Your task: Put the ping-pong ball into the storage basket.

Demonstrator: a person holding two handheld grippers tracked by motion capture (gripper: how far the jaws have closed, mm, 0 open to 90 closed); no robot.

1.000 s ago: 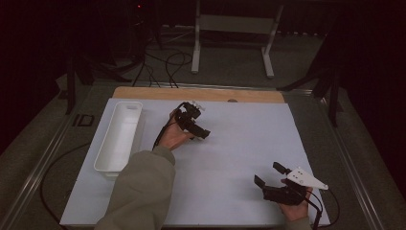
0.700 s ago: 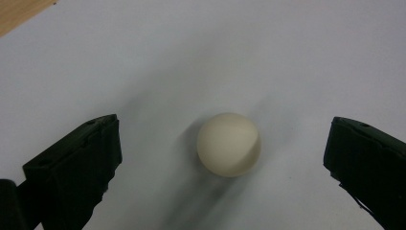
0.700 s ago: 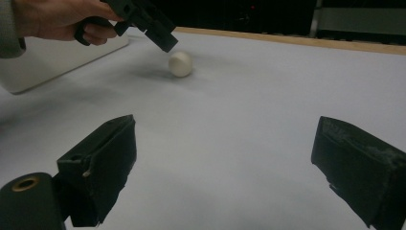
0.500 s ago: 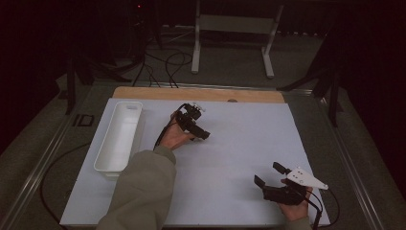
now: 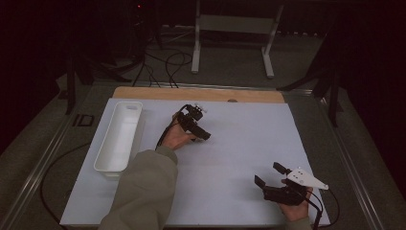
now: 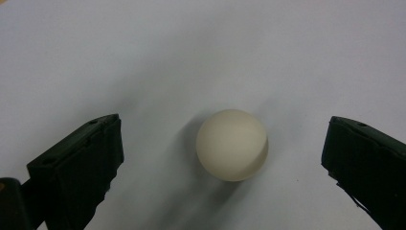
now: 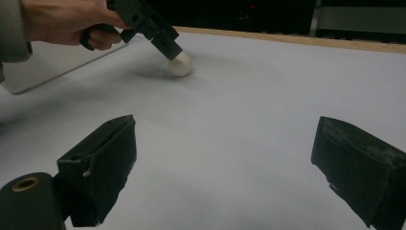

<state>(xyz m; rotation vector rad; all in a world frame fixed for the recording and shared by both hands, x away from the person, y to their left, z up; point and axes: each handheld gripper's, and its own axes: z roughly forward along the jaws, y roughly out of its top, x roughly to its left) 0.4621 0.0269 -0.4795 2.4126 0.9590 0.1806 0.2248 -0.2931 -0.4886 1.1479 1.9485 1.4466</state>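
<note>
1. Counter (image 5: pixel 230 158): a white sheet over a wooden board whose edge shows along the far side. It carries everything below.

2. Tray (image 5: pixel 118 136): a long white trough, lying well to the left of the ball, near the sheet's left edge. Nothing can be seen in it.

3. Right gripper (image 5: pixel 270 173): held low near the sheet's near right corner, well apart from the ball. In the right gripper view its 2 jaws stand wide apart with bare sheet between them; it has hold of nothing.

4. Left gripper (image 5: pixel 203 136): held over the middle of the sheet, tipped down at the ball. In the left gripper view its 2 jaws are spread wide, 1 on each side of the ball, with clear gaps both sides. It grips nothing yet.

5. Ball (image 6: pixel 231 144): 1 small cream sphere, resting on the sheet between the left gripper's jaws. In the right gripper view the ball (image 7: pixel 180 63) sits just under that gripper's tip.

Step in hand, as judged: the left gripper is lined up for a pick, not yet closed. The next move calls for a slow, centred close so that the ball does not roll out, then a lift, probably toward the tray.
</note>
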